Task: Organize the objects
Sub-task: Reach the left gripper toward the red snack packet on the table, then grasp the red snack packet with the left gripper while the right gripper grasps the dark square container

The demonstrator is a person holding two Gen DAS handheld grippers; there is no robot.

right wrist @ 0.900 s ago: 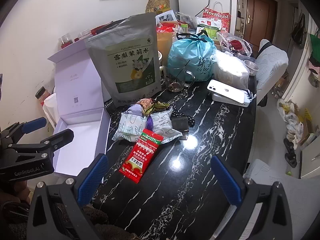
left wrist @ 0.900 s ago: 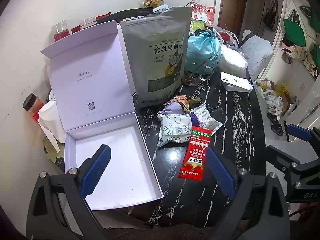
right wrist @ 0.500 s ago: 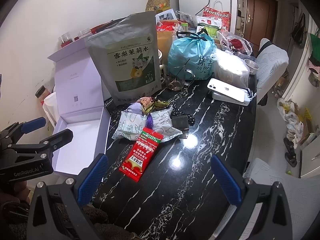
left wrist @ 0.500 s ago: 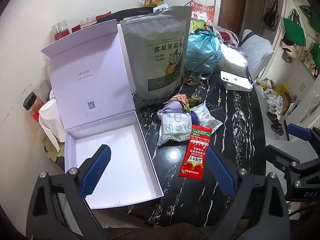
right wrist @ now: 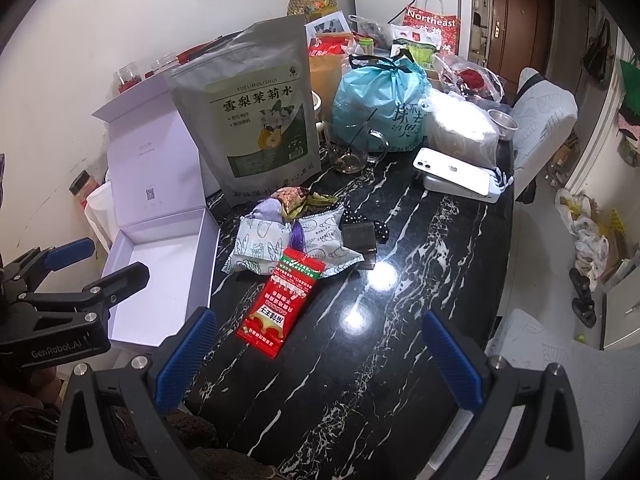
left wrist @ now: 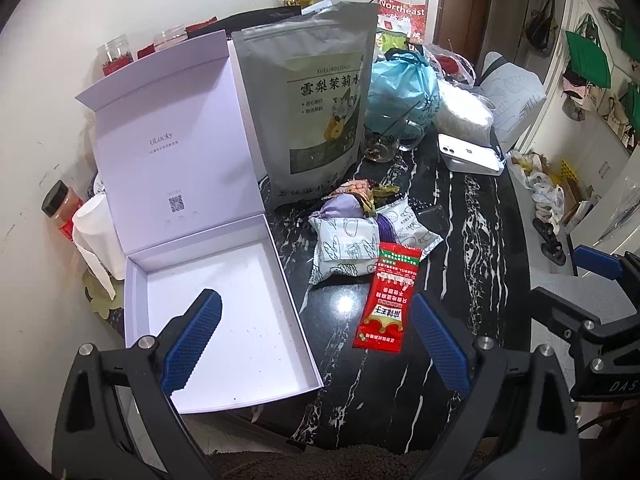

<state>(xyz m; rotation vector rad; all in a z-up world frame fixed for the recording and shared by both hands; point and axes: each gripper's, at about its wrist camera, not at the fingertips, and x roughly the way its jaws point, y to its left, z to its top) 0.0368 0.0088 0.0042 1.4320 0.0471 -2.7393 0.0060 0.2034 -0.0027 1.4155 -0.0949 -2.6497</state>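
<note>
Both the left gripper and right gripper gape wide, empty. The flat red foil snack sachet at twelve o'clock is probably light and slippery; pinch its near edge

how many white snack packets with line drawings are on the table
2. One packet lies left in the pile, beside the box; the other lies right of it, its near end under the red packet. More could be hidden beneath.
</note>
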